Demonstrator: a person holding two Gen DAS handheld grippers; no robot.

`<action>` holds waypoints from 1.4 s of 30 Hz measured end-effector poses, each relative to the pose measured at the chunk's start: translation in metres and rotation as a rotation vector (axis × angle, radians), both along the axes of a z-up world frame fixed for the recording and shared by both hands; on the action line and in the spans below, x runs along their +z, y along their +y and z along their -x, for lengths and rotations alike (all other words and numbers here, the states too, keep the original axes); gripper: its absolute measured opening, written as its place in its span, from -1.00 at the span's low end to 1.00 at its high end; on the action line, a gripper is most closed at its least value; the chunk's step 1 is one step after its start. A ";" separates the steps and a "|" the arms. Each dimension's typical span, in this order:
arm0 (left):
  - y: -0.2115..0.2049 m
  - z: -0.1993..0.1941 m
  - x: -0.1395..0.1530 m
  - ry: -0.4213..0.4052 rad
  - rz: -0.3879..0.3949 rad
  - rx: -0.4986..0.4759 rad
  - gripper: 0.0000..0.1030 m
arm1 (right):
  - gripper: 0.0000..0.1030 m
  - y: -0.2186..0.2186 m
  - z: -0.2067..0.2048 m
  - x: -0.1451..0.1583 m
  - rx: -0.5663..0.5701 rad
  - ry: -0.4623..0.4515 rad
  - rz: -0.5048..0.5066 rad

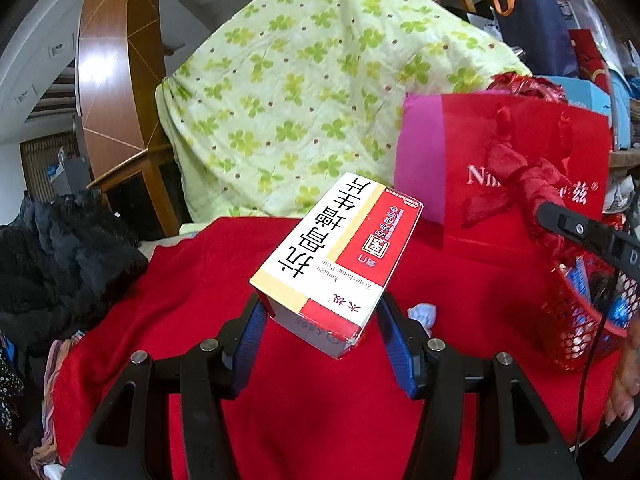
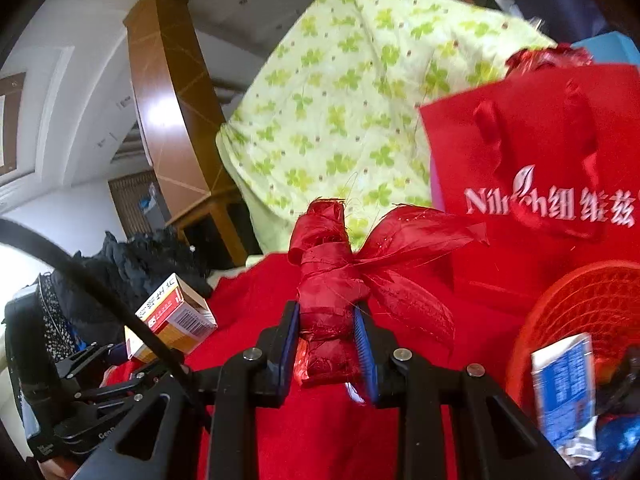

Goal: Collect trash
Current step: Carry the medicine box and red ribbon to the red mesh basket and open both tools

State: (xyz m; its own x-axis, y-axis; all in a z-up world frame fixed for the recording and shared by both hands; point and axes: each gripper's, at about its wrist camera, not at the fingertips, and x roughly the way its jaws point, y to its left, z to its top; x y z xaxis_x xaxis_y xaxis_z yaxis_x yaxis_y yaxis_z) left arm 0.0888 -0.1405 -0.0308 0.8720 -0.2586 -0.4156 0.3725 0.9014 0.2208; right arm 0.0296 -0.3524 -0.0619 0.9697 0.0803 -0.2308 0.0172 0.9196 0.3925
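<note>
Only right view shows right claw (image 2: 326, 344) clamping ribbon (image 2: 332, 280); left claw (image 1: 320, 320) grips box (image 1: 340, 264).

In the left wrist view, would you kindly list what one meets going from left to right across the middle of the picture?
Black garment → wooden post → clover quilt → box in the left gripper → red bag → red basket.

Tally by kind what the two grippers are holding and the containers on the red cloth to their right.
Cardboard medicine box, in the left gripper: 1
Red ribbon bundle, in the right gripper: 1
Red mesh basket: 1
Red gift bag: 1
Total: 4
</note>
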 end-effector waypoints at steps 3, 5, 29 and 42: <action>-0.005 0.007 0.008 -0.007 0.013 -0.022 0.13 | -0.43 -0.007 0.018 0.002 -0.034 -0.022 0.009; -0.010 0.014 0.011 -0.003 0.026 -0.054 0.13 | -0.43 -0.013 0.031 0.004 -0.063 -0.039 0.013; -0.141 0.064 0.020 0.115 0.060 -0.426 0.14 | -0.42 -0.141 0.121 -0.007 -0.315 -0.088 -0.180; -0.196 0.064 -0.018 0.231 0.051 -0.532 0.49 | 0.33 -0.183 0.138 -0.027 -0.375 -0.060 -0.333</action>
State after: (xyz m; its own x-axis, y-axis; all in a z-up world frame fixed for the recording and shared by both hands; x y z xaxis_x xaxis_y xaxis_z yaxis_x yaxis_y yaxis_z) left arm 0.0251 -0.3367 -0.0487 0.5050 -0.6612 -0.5548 0.8104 0.5845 0.0411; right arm -0.1088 -0.5358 -0.0890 0.9568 -0.2162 -0.1946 0.2906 0.6794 0.6737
